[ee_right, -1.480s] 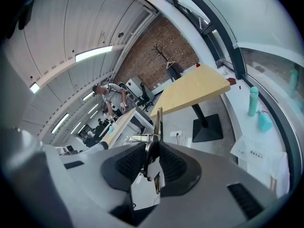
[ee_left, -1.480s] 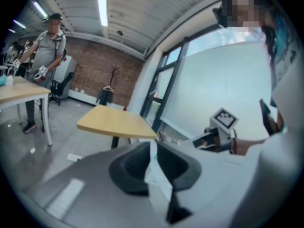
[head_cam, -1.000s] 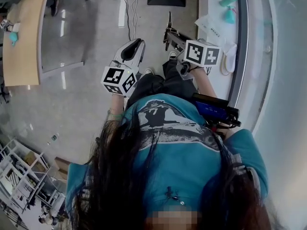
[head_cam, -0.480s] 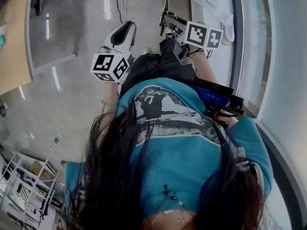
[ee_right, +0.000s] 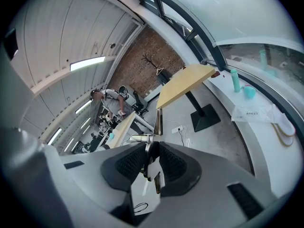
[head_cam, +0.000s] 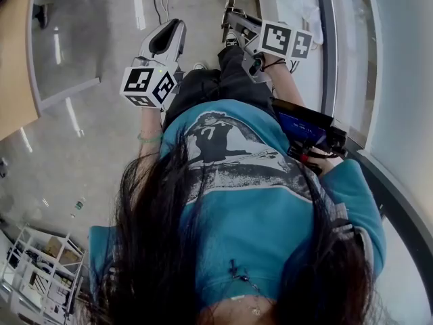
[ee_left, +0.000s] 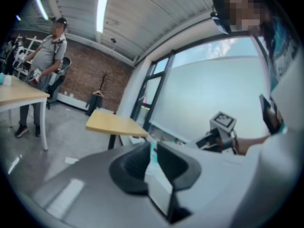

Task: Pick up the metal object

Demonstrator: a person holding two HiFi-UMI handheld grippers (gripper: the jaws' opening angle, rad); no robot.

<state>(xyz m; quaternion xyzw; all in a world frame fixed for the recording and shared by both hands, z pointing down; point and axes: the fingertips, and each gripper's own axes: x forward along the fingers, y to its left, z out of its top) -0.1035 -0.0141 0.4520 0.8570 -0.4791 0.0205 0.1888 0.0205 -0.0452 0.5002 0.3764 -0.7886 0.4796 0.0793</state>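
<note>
The metal object [ee_right: 158, 121] is a thin flat strip with a bent wire part, and it sticks out from between the pads of my right gripper [ee_right: 153, 152], which is shut on it. In the head view the same metal object [head_cam: 230, 0] points away from the body, ahead of the right gripper [head_cam: 230, 23], whose marker cube [head_cam: 284, 39] sits behind it. My left gripper [head_cam: 170, 31] is held out over the floor to the left, with its pads together and nothing between them; its pads [ee_left: 164, 167] also show in the left gripper view.
A white window ledge [ee_right: 266, 141] on the right carries a teal bottle [ee_right: 235, 81] and papers [ee_right: 254, 112]. A wooden table [ee_right: 185, 82] stands ahead, and a power strip [ee_right: 178, 128] lies on the floor. Another person [ee_left: 45, 61] stands far off by a table [ee_left: 19, 95].
Both grippers have drifted up and slightly left in the head view as the head view shifted. The right gripper still holds the metal object.
</note>
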